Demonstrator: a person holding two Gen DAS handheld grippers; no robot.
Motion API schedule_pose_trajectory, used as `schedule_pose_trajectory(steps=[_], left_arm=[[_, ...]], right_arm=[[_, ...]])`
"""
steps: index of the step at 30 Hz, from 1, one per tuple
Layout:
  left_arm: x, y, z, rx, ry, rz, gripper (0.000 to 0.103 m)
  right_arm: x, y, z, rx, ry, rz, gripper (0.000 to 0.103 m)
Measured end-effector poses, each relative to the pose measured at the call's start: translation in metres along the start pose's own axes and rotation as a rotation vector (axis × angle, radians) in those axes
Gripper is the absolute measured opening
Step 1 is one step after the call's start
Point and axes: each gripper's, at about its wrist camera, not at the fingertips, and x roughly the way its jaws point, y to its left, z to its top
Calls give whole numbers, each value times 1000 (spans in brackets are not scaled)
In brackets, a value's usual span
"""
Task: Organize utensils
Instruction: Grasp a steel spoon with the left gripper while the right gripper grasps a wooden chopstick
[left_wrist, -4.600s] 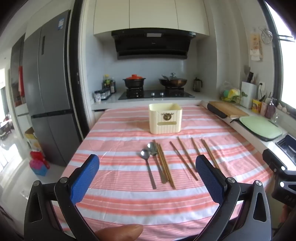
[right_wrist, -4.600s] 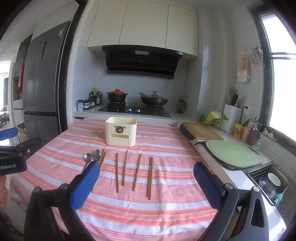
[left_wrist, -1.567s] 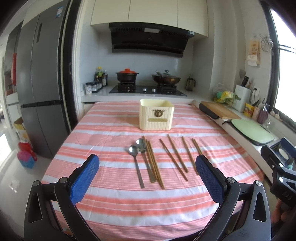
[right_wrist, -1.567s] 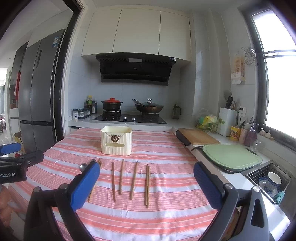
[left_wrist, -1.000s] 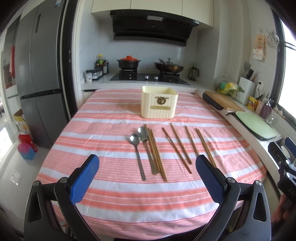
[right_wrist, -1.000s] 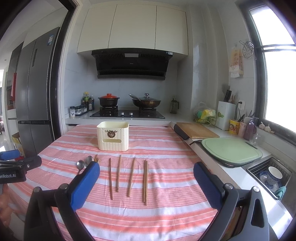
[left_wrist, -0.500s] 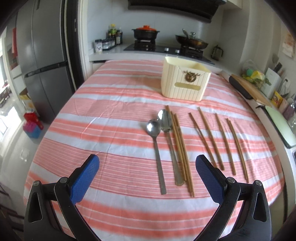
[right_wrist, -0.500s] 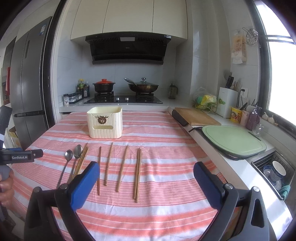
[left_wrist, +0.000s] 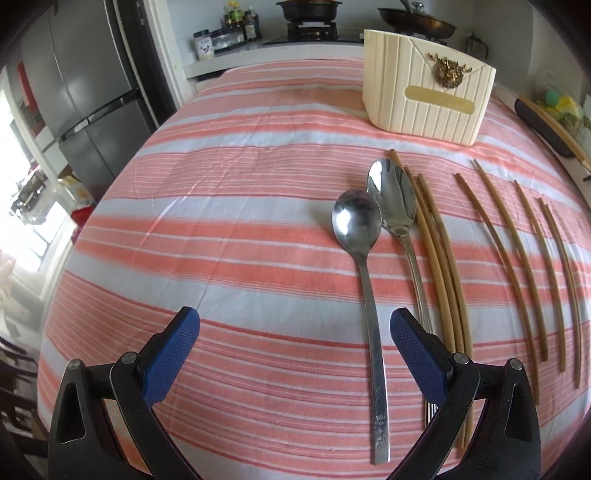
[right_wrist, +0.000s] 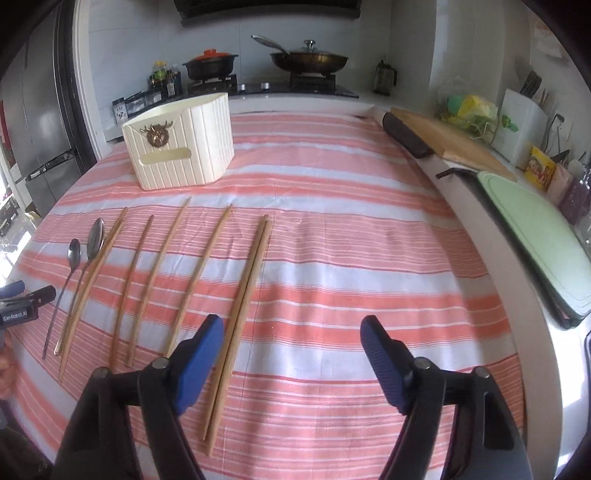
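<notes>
Two steel spoons lie side by side on the striped cloth: the smaller spoon (left_wrist: 357, 225) and the larger spoon (left_wrist: 393, 201). My left gripper (left_wrist: 293, 350) hangs open low over the cloth, and the smaller spoon's handle runs just inside its right finger (left_wrist: 417, 354). A tight bundle of chopsticks (left_wrist: 437, 258) lies right of the spoons, with loose chopsticks (left_wrist: 502, 258) further right. The cream utensil holder (left_wrist: 424, 96) stands behind. My right gripper (right_wrist: 291, 358) is closing, pads touching nothing. A chopstick pair (right_wrist: 247, 288) lies just inside its left finger (right_wrist: 201, 354).
The table's right edge meets a counter with a wooden board (right_wrist: 450, 136) and a green board (right_wrist: 539, 236). A stove with a pot (right_wrist: 210, 64) and a pan (right_wrist: 308, 59) is at the back. A fridge (left_wrist: 85, 85) stands left. My left gripper (right_wrist: 22, 306) shows at the right view's left edge.
Both grippers have come down and forward and tipped towards the cloth. The left is now over the spoons, the right over the rightmost chopstick pair. The right jaws have narrowed.
</notes>
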Motion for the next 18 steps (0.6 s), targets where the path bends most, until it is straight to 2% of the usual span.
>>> schedule_pose_trajectory(steps=[4, 6, 9, 10, 14, 16, 18], left_arm=[[5, -4, -2, 20, 7, 18, 103], [7, -4, -2, 25, 12, 25, 103], [9, -3, -3, 15, 16, 17, 103], [10, -2, -4, 8, 17, 13, 103], [9, -1, -4, 1, 16, 9, 103], [9, -2, -4, 3, 13, 11, 103], [9, -2, -4, 3, 12, 13, 103]], right_arm=[[30, 2, 7, 24, 75, 44, 60], [41, 3, 9, 27, 106, 60, 49], [53, 3, 9, 36, 149, 102, 41], [55, 3, 10, 43, 151, 113, 41], [54, 4, 14, 31, 164, 121, 29], [52, 3, 16, 57, 169, 168, 29], [54, 7, 16, 30, 185, 158, 28]])
